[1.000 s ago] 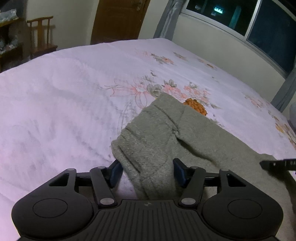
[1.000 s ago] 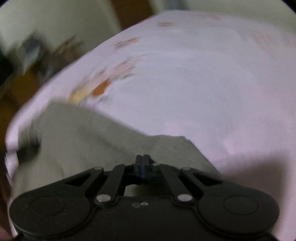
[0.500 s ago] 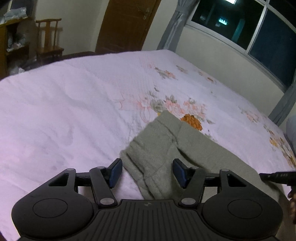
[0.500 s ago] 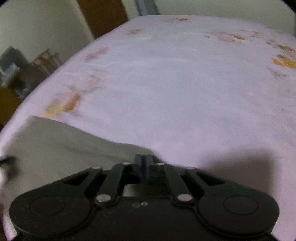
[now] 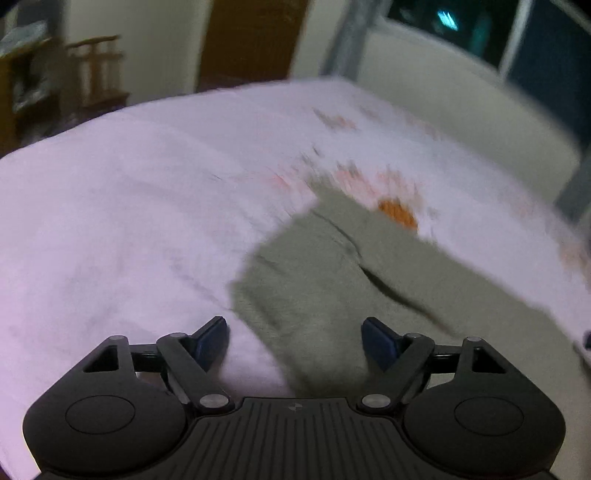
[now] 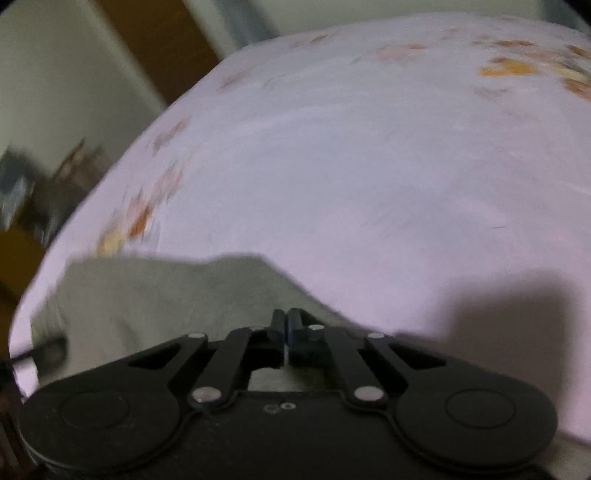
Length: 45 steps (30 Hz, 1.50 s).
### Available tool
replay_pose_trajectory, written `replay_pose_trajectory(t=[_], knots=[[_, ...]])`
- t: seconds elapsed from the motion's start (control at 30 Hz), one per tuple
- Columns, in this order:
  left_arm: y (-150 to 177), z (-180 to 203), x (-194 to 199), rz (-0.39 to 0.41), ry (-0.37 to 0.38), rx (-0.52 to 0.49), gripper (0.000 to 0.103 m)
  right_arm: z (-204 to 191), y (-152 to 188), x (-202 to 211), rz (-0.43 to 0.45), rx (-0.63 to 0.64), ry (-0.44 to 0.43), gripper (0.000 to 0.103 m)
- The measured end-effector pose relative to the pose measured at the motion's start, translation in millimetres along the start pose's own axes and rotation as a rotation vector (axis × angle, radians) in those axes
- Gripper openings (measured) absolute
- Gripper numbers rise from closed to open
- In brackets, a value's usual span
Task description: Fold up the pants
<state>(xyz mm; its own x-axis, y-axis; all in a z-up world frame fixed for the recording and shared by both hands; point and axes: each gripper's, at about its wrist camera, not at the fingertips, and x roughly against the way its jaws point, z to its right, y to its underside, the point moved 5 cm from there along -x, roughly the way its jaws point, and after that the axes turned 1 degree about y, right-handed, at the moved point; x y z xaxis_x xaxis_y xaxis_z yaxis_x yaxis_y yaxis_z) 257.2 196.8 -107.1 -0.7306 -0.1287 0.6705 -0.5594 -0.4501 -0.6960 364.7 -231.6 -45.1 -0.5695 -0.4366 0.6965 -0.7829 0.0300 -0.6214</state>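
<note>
Grey-green pants lie folded on the pink flowered bedspread. My left gripper hovers over their near end. Its jaws are opening wide, and the blue pads stand clear of the cloth that lies under the gap. In the right wrist view the pants stretch left from under my right gripper. Its jaws are opening by only a thin slit, and no cloth shows in it. Both views are blurred.
The bedspread runs far ahead and to the right. Beyond the bed stand a wooden chair, a brown door, a grey curtain and a dark window. A shelf is at the far left.
My left gripper's jaws have spread wider over the pants. The right gripper has swung across the bed, and its shut fingers have parted by a slit.
</note>
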Motion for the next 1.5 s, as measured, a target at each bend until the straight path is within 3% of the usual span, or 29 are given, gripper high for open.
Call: replay_pose_trajectory(t=[0.07, 0.2, 0.3, 0.43, 0.57, 0.67, 0.83, 0.9, 1.0, 1.07, 1.2, 1.3, 1.37, 1.43, 1.5], knots=[[-1, -11, 17, 0.021, -0.026, 0.016, 0.083, 7, 4, 44, 0.070, -0.005, -0.017, 0.021], [1, -14, 46, 0.056, -0.009, 0.055, 0.087, 50, 38, 134, 0.179, -0.033, 0.080, 0.066], [4, 6, 61, 0.070, 0.041, 0.039, 0.089, 104, 83, 217, 0.281, -0.161, 0.191, 0.072], [15, 59, 74, 0.103, 0.122, -0.021, 0.090, 177, 157, 310, 0.418, -0.456, 0.318, 0.084], [40, 130, 77, 0.055, 0.202, -0.122, 0.098, 216, 214, 356, 0.442, -0.575, 0.493, 0.087], [74, 194, 81, 0.018, 0.267, -0.272, 0.101, 233, 239, 369, 0.452, -0.656, 0.575, 0.082], [132, 283, 100, 0.053, 0.337, -0.515, 0.101, 257, 266, 358, 0.491, -0.862, 0.446, 0.070], [154, 303, 98, -0.010, 0.348, -0.586, 0.101, 265, 269, 348, 0.483, -0.909, 0.422, 0.063], [179, 311, 90, -0.141, 0.390, -0.623, 0.101, 261, 271, 357, 0.562, -0.910, 0.368, 0.057], [190, 309, 85, -0.158, 0.367, -0.650, 0.102, 262, 271, 354, 0.533, -0.897, 0.376, 0.058], [177, 305, 100, -0.104, 0.387, -0.544, 0.102, 271, 279, 355, 0.545, -0.954, 0.345, 0.058], [172, 304, 102, -0.128, 0.397, -0.520, 0.102, 261, 276, 352, 0.570, -0.949, 0.235, 0.058], [165, 300, 100, -0.135, 0.414, -0.449, 0.102, 248, 269, 340, 0.526, -0.919, 0.181, 0.058], [158, 288, 98, -0.168, 0.394, -0.382, 0.102, 226, 254, 315, 0.437, -0.877, 0.052, 0.058], [155, 282, 90, -0.178, 0.396, -0.366, 0.102, 200, 238, 288, 0.350, -0.809, 0.010, 0.055]])
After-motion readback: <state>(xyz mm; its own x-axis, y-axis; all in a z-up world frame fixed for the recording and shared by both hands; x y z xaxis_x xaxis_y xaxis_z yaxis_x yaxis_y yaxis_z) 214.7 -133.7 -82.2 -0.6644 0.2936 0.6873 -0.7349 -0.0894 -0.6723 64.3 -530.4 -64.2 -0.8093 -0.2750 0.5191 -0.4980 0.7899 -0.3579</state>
